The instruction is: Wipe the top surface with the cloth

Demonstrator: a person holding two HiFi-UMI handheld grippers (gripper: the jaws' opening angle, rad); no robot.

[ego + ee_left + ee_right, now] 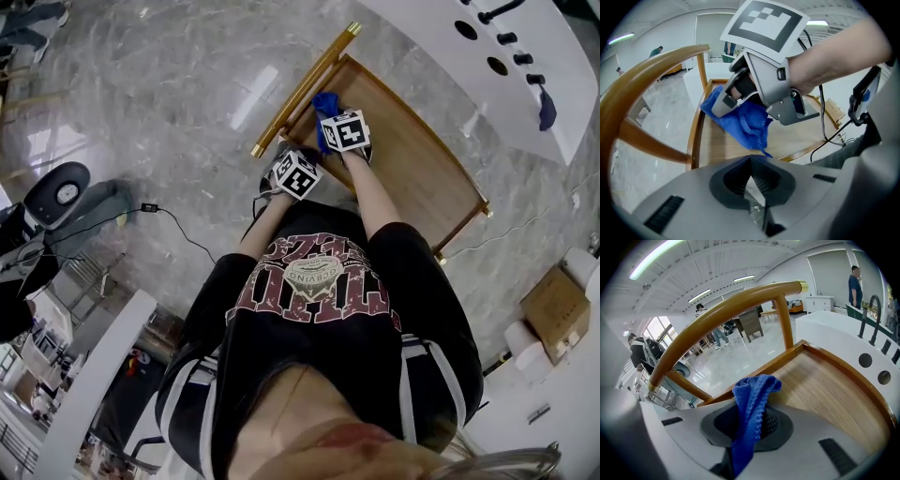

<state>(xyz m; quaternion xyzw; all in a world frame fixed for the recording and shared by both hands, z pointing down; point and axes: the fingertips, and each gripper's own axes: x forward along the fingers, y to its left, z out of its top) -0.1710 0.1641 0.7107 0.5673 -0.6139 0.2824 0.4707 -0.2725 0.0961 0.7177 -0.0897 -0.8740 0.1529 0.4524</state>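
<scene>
Right claw [749, 423] clamped shut on crumpled blue knitted cloth [753, 392], above rimmed light wooden surface [825, 385] just ahead. Left claw [752, 180] closed, empty, just behind cloth.

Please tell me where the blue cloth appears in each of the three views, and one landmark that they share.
Head view: blue cloth at upper centre, over the wooden top.
Left gripper view: centre, hanging above the same top.
Right gripper view: lower centre, clamped between the fingers of the right gripper.
Shared landmark: the curved wooden rail at the top's edge.
</scene>
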